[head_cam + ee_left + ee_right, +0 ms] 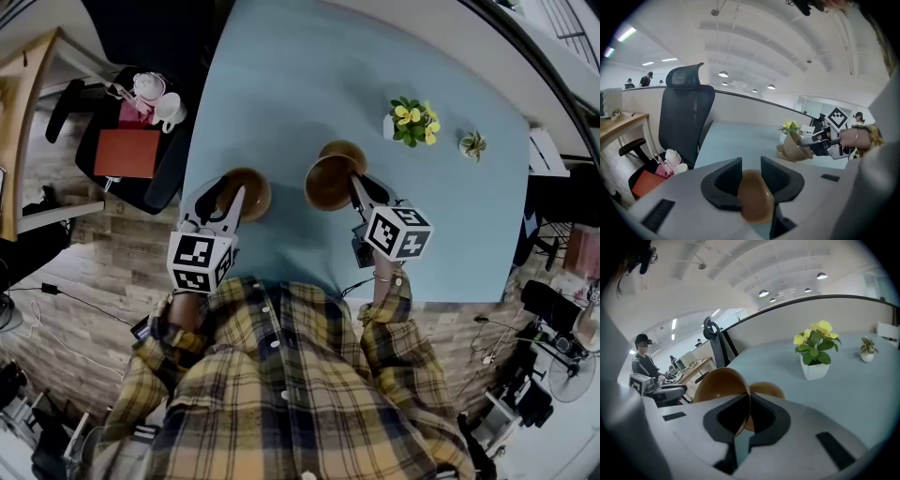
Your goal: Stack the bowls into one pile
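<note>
Open-plan office, pale blue bench (309, 75). A yellow flower pot (412, 122) and a small succulent (472, 144) are parked toward its right edge, well clear of the bowls. All three brown bowls are toward the near edge.

My left hand-held gripper (230, 199) is clamped on the rim of the left bowl (248, 192), which sits close to the near left corner. I read that as pinning it so it doesn't skate around.

My right hand-held gripper (357, 185) is pinched tight on the rim of the middle bowl (328, 183), one jaw inside the wall and one outside. The bowl hangs tipped, mouth facing left. Grabbing by the rim makes sense, since the thin wall is the only bit these jaws fit round.

The third bowl (345, 150) is just behind it, and I can't tell which way up it is. My guess is the tipped one gets nested next, and it needs levelling first or it'll snag on a rim.
</note>
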